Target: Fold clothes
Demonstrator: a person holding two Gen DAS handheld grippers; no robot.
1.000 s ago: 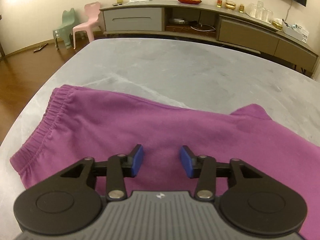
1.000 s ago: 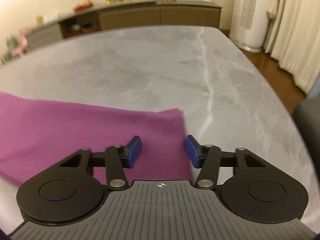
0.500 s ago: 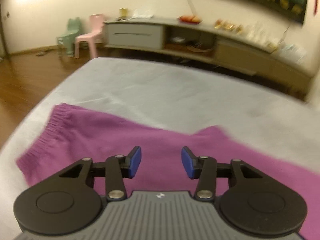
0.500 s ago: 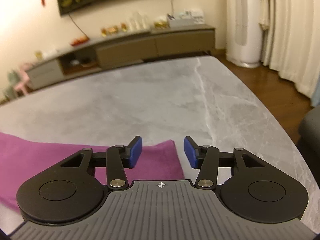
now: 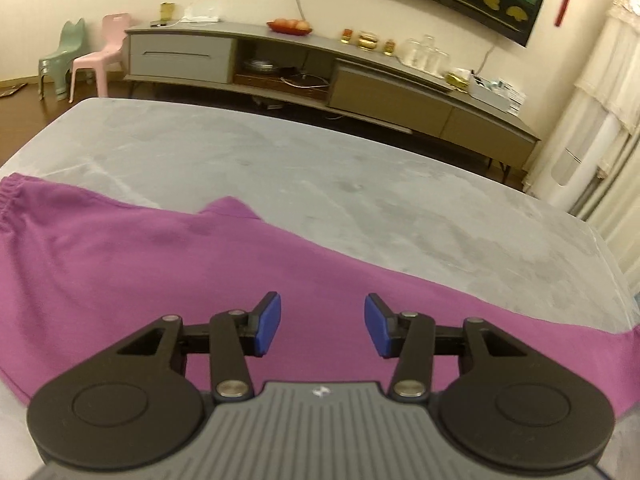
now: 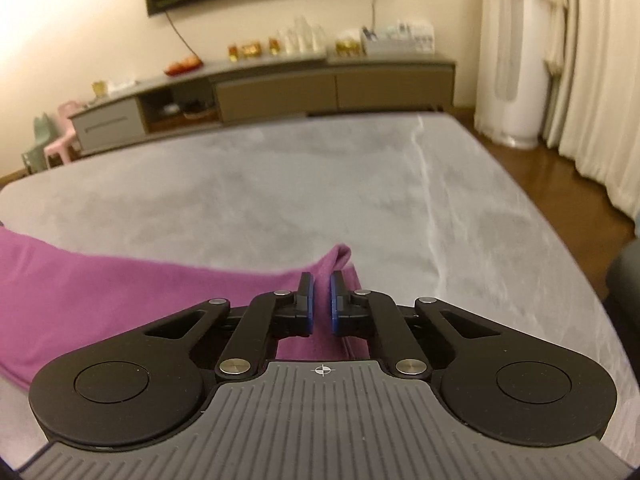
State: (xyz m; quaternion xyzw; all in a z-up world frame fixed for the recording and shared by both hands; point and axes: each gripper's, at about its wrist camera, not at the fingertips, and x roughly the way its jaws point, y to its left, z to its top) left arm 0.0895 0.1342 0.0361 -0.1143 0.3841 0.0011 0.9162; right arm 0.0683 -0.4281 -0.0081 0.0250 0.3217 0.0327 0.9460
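Garment position: I see the purple trousers [image 5: 168,272] flat on the tabletop [image 5: 360,184], directly below and ahead of both tongs.
Long axis: crosswise to both tongs, waistband at far left, leg end at right.
Nearer hand: my right, at the leg end.
Right tongs [image 6: 321,296]: narrow, pinching the raised leg-end fabric.
Left tongs [image 5: 322,322]: half open, holding nothing, above mid-leg.
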